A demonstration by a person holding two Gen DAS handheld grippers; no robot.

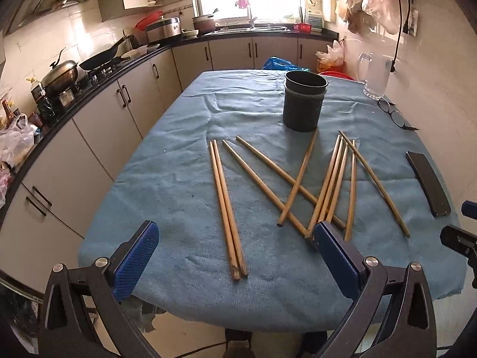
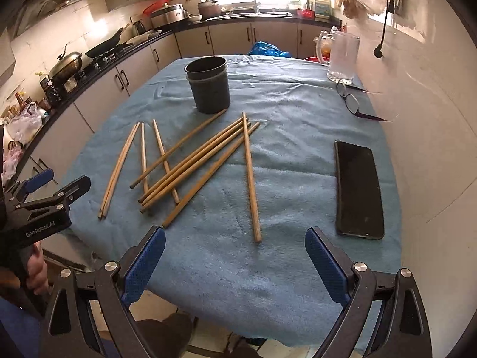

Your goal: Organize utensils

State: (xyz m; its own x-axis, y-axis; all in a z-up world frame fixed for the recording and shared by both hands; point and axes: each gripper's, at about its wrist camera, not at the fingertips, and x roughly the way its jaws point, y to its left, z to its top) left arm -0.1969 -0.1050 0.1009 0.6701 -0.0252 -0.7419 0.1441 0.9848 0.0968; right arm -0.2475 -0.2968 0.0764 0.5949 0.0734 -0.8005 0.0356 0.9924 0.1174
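Note:
Several wooden chopsticks [image 1: 298,179] lie scattered on a blue cloth [image 1: 179,179], some crossing. They also show in the right wrist view [image 2: 190,164]. A dark round holder [image 1: 304,101] stands upright behind them, empty as far as I see; it also shows in the right wrist view [image 2: 208,85]. My left gripper [image 1: 235,256] is open and empty at the table's near edge, over the ends of a chopstick pair [image 1: 226,205]. My right gripper [image 2: 235,253] is open and empty near the front edge, just short of a single chopstick [image 2: 250,176].
A black phone [image 2: 357,188] lies on the cloth to the right. Glasses [image 2: 348,98] and a clear jug [image 2: 341,56] stand at the back right by the wall. Kitchen counters run along the left. The left gripper shows at the left edge of the right wrist view [image 2: 50,191].

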